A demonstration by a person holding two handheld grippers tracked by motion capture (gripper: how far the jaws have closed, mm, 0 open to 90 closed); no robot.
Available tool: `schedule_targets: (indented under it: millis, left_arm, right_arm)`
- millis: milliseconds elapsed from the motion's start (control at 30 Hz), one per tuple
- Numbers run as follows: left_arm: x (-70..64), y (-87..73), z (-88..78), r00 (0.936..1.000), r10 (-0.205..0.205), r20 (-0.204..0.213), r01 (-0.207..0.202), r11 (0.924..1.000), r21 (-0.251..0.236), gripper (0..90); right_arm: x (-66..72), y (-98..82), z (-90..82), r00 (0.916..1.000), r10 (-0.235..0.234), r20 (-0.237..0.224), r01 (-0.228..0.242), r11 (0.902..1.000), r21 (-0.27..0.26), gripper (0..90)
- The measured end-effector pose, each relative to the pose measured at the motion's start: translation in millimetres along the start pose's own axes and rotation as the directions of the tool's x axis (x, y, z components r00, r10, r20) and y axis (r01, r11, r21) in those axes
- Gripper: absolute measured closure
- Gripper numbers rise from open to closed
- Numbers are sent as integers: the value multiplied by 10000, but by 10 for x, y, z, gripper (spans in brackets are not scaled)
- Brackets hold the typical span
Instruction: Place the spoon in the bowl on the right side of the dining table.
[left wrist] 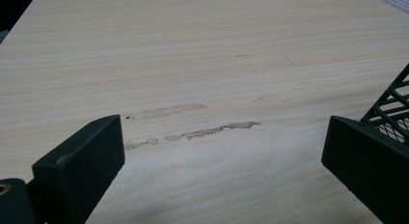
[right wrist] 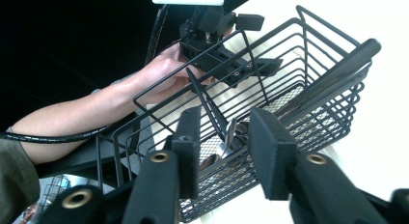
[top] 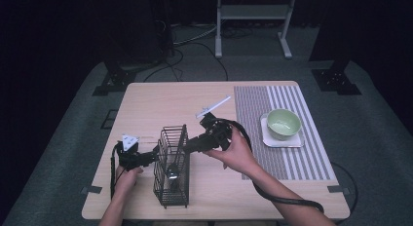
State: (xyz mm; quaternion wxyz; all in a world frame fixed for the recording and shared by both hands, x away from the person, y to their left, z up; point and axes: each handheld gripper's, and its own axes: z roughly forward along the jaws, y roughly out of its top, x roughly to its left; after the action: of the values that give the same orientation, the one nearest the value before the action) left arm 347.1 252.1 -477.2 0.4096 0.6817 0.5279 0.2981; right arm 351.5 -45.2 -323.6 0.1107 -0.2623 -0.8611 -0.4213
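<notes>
- The right gripper (right wrist: 224,151) reached in over the rim of the black wire-mesh basket (top: 171,187) from its right side. Its jaws stood partly closed around the shiny metal handles of cutlery (right wrist: 226,142) lying low in the basket, and I could not tell for certain whether the pads pressed on them.
- I judged the step in hand to be taking hold of a piece of cutlery. The next move would call for closing firmly on one handle, then drawing it up clear of the wires without snagging.
- The left gripper (top: 146,158) sat at the basket's left side. In its own view the jaws stood wide apart with bare wood between them; one jaw lay right against the basket's wire wall (left wrist: 393,105), seemingly steadying it, and nothing was clamped.
- The basket stood upright near the front edge of the pale wooden table (top: 146,99), left of centre.
- From the high view, a dark utensil with a rounded metal end (top: 171,175) showed inside the basket.
- Farther right, a striped grey placemat (top: 287,162) covered the table's right side. On it a pale green bowl (top: 283,122) sat on a white square coaster (top: 292,142), well apart from the basket.
- A small white strip (top: 214,106) lay on the wood behind the right gripper, toward the table's middle.
</notes>
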Motion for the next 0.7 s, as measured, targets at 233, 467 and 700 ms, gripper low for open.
schedule_targets:
  millis: [233, 467, 700]
  left_arm:
    - [0, 0, 0, 10000, 19, 4, -19, 10000, 1, 4]
    - [-2, 1, 0, 10000, 59, -7, -59, 10000, 14, 4]
    - [-3, 0, -1, 10000, 47, -9, -47, 10000, 1, 4]
  right_arm:
    - [14, -20, 5, 9999, -87, 106, 88, 9999, -107, 822]
    - [50, -35, 19, 9994, -222, 247, 223, 9997, -51, 876]
    - [72, -25, -38, 9996, -192, 202, 197, 9995, -263, 885]
